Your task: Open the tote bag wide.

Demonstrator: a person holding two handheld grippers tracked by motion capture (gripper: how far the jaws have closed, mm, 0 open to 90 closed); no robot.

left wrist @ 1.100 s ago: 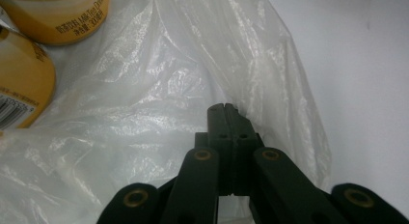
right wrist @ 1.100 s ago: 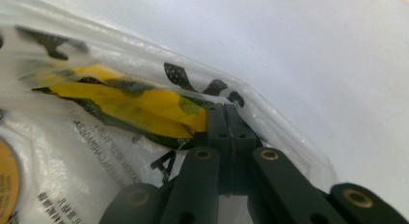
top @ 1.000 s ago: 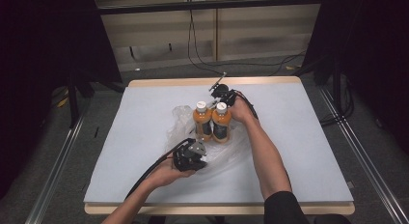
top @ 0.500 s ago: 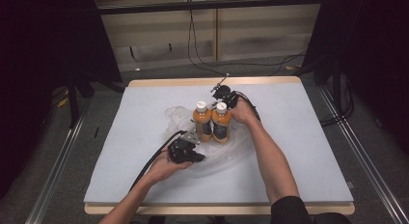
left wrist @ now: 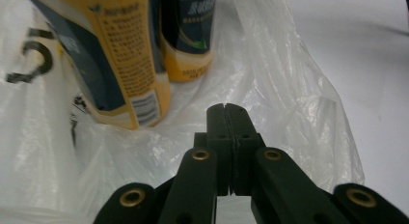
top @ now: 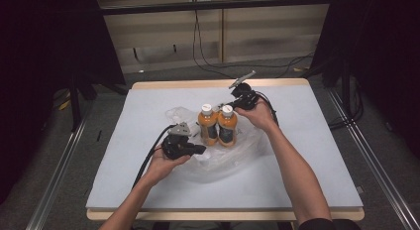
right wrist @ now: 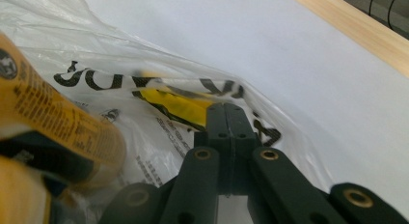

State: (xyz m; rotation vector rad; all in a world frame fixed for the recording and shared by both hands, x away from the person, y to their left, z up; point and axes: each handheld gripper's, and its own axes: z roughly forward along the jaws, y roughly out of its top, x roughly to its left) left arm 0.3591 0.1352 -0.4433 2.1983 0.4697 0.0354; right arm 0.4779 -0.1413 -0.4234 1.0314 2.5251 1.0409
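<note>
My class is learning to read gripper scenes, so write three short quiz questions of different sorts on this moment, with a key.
1. True or false: the two orange bottles stand upright, side by side, on the clear plastic bag.
2. Multiple choice: the left gripper has its jaws A) wide open, B) closed together, C) clamped round a bottle cap.
3. Fill in: the right gripper is on the ____ side of the bottles from the person.

Key
1. True.
2. B; the left gripper view shows them pressed shut.
3. Far.
</note>
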